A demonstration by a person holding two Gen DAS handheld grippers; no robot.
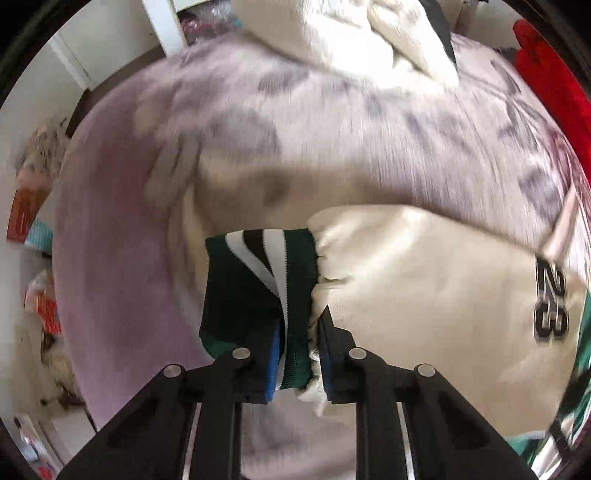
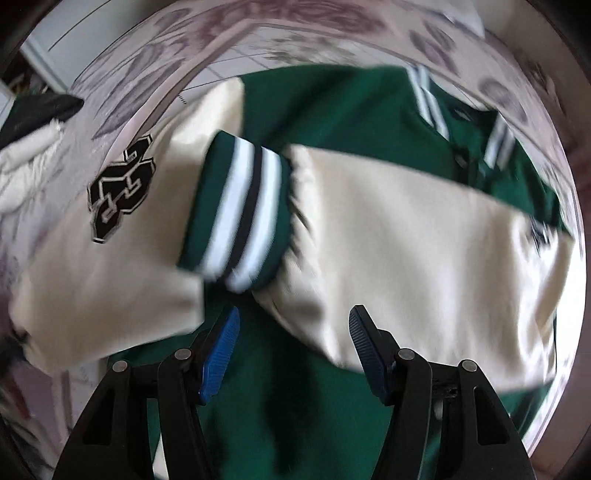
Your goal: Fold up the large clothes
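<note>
the left claw is pinched shut on the striped cuff of one cream sleeve. the right claw is half open and holds nothing. the green jacket lies flat on the bed. the sleeves are being folded in; next, lay this cuff across the jacket.

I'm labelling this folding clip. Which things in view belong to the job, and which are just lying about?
Job: varsity jacket, its striped cuff pinched in left gripper, right gripper open above it.
Lying about: white garment, red cloth, floral bedspread.
</note>
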